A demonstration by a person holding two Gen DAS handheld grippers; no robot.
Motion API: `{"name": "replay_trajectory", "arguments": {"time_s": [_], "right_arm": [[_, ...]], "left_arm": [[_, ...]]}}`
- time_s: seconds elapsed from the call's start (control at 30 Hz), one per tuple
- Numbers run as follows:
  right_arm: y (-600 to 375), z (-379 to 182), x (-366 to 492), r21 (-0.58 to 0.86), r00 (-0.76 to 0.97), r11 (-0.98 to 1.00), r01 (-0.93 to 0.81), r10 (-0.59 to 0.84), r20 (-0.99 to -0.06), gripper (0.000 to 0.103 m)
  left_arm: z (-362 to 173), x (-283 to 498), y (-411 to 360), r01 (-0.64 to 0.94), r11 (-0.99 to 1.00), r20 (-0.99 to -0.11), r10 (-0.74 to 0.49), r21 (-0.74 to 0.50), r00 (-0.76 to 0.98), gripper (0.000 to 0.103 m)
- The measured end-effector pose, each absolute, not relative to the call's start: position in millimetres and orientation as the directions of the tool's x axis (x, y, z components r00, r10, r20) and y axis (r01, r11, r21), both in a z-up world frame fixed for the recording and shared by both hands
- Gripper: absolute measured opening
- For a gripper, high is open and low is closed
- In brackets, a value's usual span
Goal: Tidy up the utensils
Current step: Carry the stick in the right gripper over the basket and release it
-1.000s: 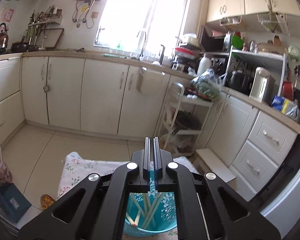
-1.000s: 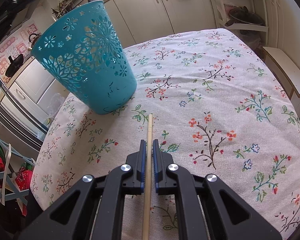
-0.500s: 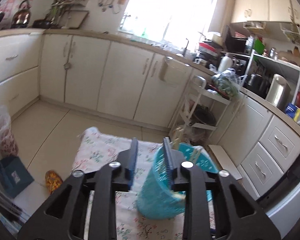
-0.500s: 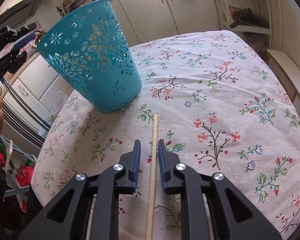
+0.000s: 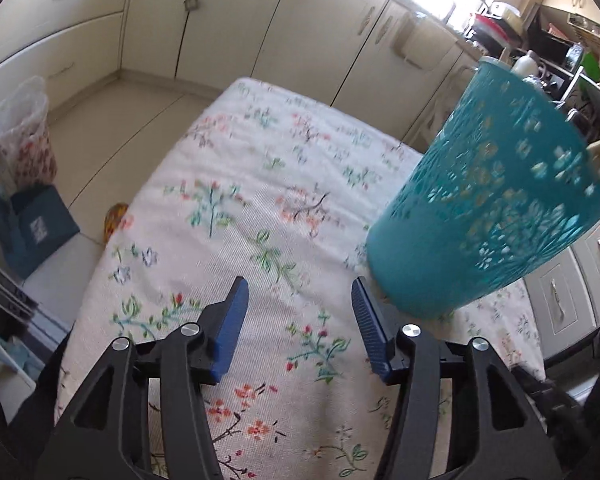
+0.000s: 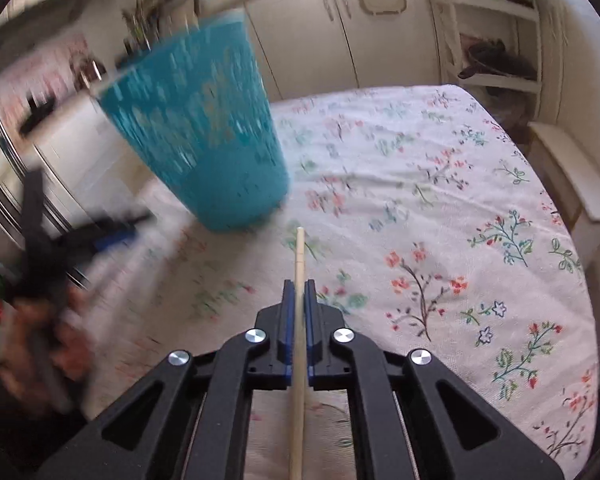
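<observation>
A teal perforated basket stands on the floral tablecloth, with pale sticks showing through its holes. My left gripper hovers low over the cloth just left of the basket's base; its jaws are opening and nothing lies between them. In the right wrist view the same basket is blurred, at the upper left. My right gripper is shut on a wooden chopstick, whose tip points toward the basket's foot. The left gripper shows there as a blur at the left edge, held by a hand.
Cream kitchen cabinets line the far wall. A white shelf rack stands beyond the table's far right corner. A plastic bag and a blue box sit on the floor left of the table.
The left gripper dropped from above the basket to the cloth beside it and opened. The right gripper loosened on the chopstick, then shut on it again, lifting it slightly.
</observation>
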State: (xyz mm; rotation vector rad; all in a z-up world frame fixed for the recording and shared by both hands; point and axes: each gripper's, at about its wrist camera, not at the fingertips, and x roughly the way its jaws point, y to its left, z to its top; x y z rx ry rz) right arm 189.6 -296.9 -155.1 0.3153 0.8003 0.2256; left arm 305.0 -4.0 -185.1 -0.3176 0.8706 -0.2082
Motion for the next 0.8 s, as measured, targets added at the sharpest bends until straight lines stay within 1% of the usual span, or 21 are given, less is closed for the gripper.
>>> {"name": "replay_trajectory", "arguments": {"time_s": [0.07, 0.2, 0.3, 0.4, 0.47, 0.53, 0.63, 0.8], "right_arm": [[-308, -132, 184, 0.463, 0.725, 0.879, -0.114, 0.392, -0.566, 0.005], [-317, -78, 190, 0.597, 0.798, 0.778, -0.193, 0.479, -0.365, 0.005], [-309, -29, 209, 0.614, 0.837, 0.739, -0.278, 0.5, -0.222, 0.005], [-293, 3, 242, 0.6, 0.856, 0.728, -0.331, 0.5, -0.135, 0.006], [-281, 12, 263, 0.574, 0.872, 0.746, -0.336, 0.477, -0.109, 0.006], [-271, 13, 290, 0.565, 0.891, 0.765, -0.309, 0.44, -0.109, 0.006], [-257, 5, 312, 0.533, 0.912, 0.807, -0.256, 0.385, -0.145, 0.006], [-256, -12, 323, 0.503, 0.911, 0.841, -0.2, 0.348, -0.22, 0.006]], "left_arm": [[-183, 305, -5, 0.058, 0.936, -0.71, -0.302, -0.346, 0.636, 0.058], [-185, 310, -11, 0.063, 0.944, -0.726, -0.291, -0.324, 0.623, 0.059], [-185, 311, -10, 0.062, 0.944, -0.726, -0.29, -0.324, 0.623, 0.059], [-184, 311, -9, 0.061, 0.94, -0.721, -0.298, -0.336, 0.626, 0.059], [-181, 306, -7, 0.06, 0.937, -0.716, -0.302, -0.343, 0.629, 0.059], [-181, 305, -6, 0.059, 0.935, -0.713, -0.307, -0.35, 0.63, 0.059], [-182, 305, -4, 0.061, 0.929, -0.707, -0.318, -0.364, 0.631, 0.06], [-183, 305, -5, 0.066, 0.927, -0.705, -0.325, -0.368, 0.63, 0.062]]}}
